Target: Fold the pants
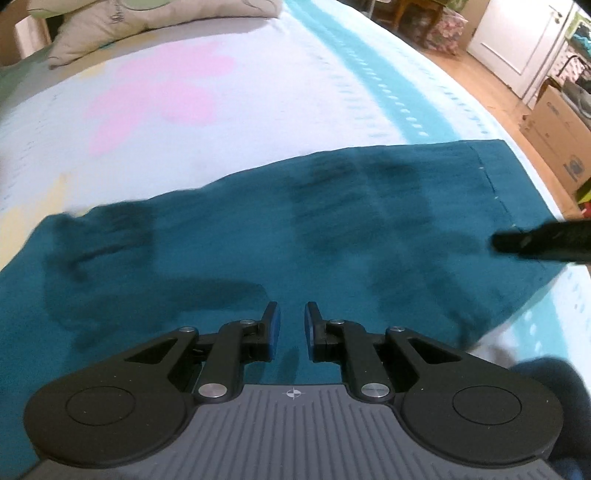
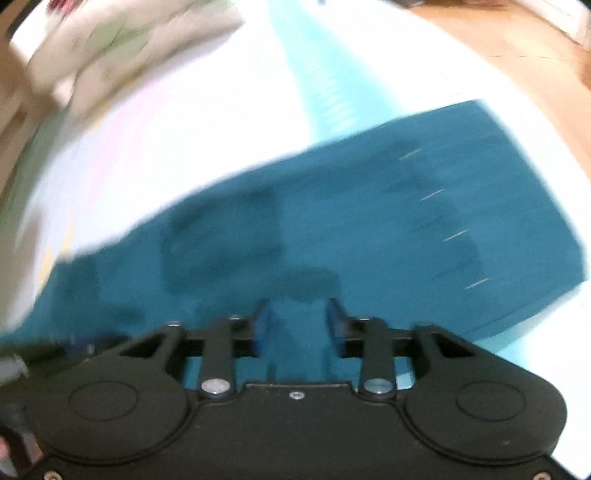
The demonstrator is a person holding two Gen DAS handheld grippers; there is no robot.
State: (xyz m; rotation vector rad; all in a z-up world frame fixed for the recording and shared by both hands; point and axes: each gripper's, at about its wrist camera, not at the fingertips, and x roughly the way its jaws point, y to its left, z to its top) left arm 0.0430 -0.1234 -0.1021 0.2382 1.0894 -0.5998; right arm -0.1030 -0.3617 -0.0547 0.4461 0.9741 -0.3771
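both grippers hover over the teal pants (image 1: 332,229) – left gripper (image 1: 291,325) with a narrow gap between its jaws, right gripper (image 2: 297,321) wider, neither holding cloth – pants lying flat across the bedspread (image 1: 221,129), below the pillow (image 1: 110,26).

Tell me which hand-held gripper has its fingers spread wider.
The right hand-held gripper: its blue pads stand visibly farther apart over the teal pants than the left hand-held gripper, whose gap is narrow.
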